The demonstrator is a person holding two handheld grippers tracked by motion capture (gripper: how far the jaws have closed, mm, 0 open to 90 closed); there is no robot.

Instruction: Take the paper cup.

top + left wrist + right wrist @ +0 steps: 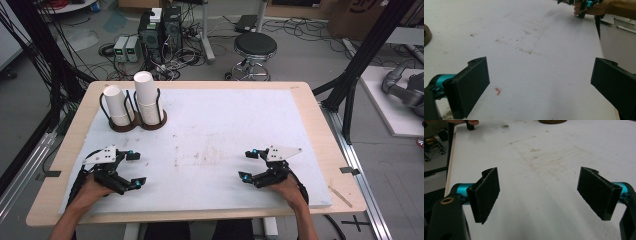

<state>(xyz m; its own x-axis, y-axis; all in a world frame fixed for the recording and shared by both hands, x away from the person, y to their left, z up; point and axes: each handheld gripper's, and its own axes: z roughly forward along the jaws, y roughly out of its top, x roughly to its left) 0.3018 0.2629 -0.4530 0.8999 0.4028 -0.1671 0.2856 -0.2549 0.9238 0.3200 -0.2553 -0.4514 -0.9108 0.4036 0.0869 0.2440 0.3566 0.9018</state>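
Jaws spread on both: left gripper (134,170) and right gripper (247,164) rest empty on the desk (210,130). Paper cups (134,102) in their holder stand well ahead of the left jaws.

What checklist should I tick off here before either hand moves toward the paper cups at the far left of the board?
1. Left tongs open, nothing between them: ok.
2. Right tongs open, nothing between them: ok.
3. Two stacks of paper cups upright in the two-ring cup holder: ok.
4. White board bare between the tongs and the cups: ok; stains and a small orange scrap lie on it.
5. Both hands at the near edge, well apart from each other: ok.
6. Number of cups in each stack: cannot tell.
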